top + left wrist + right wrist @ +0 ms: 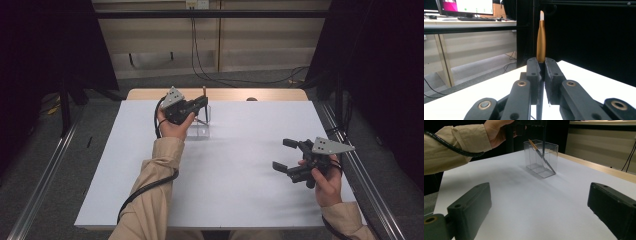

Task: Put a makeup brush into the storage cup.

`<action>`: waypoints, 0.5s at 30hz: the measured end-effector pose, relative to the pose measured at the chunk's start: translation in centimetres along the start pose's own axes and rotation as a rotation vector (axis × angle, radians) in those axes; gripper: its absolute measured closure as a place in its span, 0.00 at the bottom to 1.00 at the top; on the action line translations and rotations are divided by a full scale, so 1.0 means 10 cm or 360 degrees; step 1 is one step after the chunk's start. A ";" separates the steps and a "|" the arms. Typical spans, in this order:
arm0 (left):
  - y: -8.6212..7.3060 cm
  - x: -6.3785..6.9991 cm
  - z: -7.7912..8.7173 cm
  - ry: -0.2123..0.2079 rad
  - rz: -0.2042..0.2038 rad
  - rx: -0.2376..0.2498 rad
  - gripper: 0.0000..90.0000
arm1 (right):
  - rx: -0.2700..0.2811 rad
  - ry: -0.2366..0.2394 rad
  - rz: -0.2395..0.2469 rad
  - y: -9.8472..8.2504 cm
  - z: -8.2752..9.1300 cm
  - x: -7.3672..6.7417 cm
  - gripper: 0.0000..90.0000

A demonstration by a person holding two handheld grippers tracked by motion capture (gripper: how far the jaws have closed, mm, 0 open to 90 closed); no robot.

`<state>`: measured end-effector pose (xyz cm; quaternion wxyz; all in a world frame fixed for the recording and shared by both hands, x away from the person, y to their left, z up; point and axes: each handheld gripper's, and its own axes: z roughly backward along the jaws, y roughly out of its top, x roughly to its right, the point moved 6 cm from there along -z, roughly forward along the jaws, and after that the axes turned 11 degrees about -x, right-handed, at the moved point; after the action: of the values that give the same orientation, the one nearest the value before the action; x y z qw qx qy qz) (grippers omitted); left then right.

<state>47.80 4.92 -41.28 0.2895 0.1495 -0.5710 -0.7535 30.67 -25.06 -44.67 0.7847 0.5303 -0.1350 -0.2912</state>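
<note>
Left claw is clamped on a pen, its two black jaws pressed together around the lower part of the shaft. In the left gripper view the pen stands upright from between the jaws, gold-brown along its body with a pale tip at the top. In the high view the same pen rises above a clear box that sits at the far side of the white table, a little left of the middle. The left hand holds its gripper just above and beside that box.

In the right gripper view the clear box shows two compartments, open at the top. A second pen leans slantwise inside it, its upper end near the far left rim and its lower end at the bottom on the near right. The held pen comes down as a dark upright line into the box; whether its lower end touches the bottom I cannot tell.

Right claw hangs over the right side of the table, well apart from the box, its jaws spread wide with nothing between them. The right hand grips it from below, near the table's right edge.
</note>
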 end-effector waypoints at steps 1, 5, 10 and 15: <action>-0.01 0.00 0.00 0.0002 -0.0004 -0.0004 0.92 | 0.0001 -0.0002 0.0001 0.00 0.00 0.00 0.06; -0.03 -0.01 -0.01 0.0002 0.0007 -0.0004 0.92 | 0.0003 0.0002 0.0001 0.00 0.00 0.00 0.06; -0.05 -0.01 -0.01 0.0003 0.0005 -0.0014 0.92 | 0.0001 0.0001 0.0004 0.00 0.00 0.00 0.06; -0.07 -0.01 -0.01 0.0002 0.0006 -0.0022 0.92 | 0.0004 -0.0003 0.0001 0.01 0.00 0.00 0.06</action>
<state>47.80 4.99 -41.96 0.2923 0.1467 -0.5658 -0.7569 30.66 -25.03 -44.61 0.7839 0.5310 -0.1364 -0.2913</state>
